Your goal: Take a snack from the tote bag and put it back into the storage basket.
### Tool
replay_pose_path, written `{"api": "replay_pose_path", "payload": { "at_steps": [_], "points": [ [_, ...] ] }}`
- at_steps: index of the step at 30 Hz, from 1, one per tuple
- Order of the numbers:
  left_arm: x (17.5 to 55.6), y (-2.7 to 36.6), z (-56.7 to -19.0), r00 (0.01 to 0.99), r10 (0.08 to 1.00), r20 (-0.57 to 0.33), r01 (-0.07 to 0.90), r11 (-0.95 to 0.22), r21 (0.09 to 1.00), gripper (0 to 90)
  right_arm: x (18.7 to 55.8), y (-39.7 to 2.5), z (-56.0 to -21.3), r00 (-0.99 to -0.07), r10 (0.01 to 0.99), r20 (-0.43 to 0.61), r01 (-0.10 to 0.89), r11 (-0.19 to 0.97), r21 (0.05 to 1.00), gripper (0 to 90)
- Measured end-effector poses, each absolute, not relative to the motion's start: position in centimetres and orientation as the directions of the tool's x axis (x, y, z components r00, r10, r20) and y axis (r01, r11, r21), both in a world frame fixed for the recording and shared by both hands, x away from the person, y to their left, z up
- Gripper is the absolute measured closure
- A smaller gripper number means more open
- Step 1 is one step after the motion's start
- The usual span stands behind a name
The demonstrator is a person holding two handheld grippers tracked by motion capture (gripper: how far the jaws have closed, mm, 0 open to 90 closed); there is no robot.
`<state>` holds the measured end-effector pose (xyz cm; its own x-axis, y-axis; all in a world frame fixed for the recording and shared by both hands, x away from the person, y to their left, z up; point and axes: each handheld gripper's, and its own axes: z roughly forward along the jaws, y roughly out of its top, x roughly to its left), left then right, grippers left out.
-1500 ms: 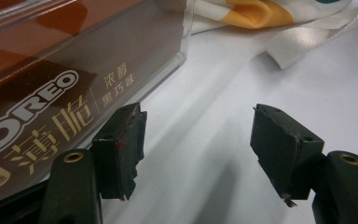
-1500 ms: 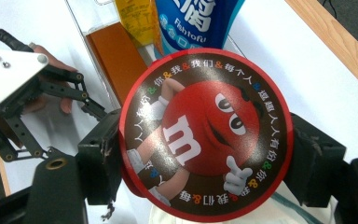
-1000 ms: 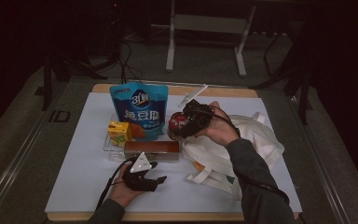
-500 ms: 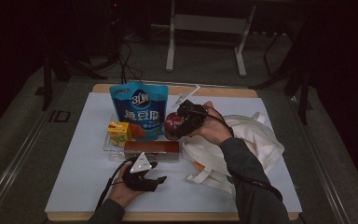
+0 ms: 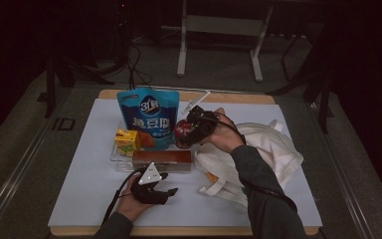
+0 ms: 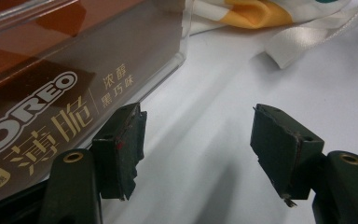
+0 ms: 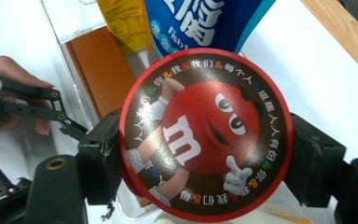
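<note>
R hand-held gripper (image 7: pixel 205 154) has the round red-rimmed M&M's candy tub (image 7: pixel 205 133) clamped between both jaws, lid facing the cam, lifted off the counter (image 5: pixel 79 189). In the high view the tub (image 5: pixel 183 130) sits w/ the R hand-held gripper (image 5: pixel 195 128) up in the air, between the blue stand-up snack pouch (image 5: pixel 148 117) and the white cloth tote bag (image 5: pixel 268 149).

Step in hand, by my read: carrying the tub over to the bag. Next move calls for swinging it toward the bag's mouth, just below and to the side of the R hand-held gripper, and lowering in before letting go; the mouth looks floppy, so it may need clearing.

L hand-held gripper (image 6: pixel 196 140) is spread wide, nothing between the jaws, resting low on the counter. Right beside its one jaw: the brown Oreo thin-biscuit box (image 6: pixel 42 93) in a clear plastic tray (image 6: pixel 175 58). Yellow juice carton (image 5: pixel 128 141) is beyond that.

Vs. 1 s ago: tub and R hand have drifted a touch toward the pouch and a bit higher; L hand-held gripper (image 5: pixel 151 186) hasn't budged, bag lies the same.
</note>
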<state>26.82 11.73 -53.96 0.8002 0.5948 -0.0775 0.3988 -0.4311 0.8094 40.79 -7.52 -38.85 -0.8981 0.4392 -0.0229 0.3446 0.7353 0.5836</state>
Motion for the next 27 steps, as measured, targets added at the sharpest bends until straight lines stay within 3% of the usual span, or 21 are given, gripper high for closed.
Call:
{"api": "replay_pose_path", "payload": {
  "at_steps": [27],
  "points": [
    [26.8,11.7,-54.0,0.801,0.594,-0.077,0.397,-0.430,0.811,34.7,41.5,-6.5,-41.0,-0.881,0.474,-0.011,0.381,0.722,0.578,25.3]
  ]
}}
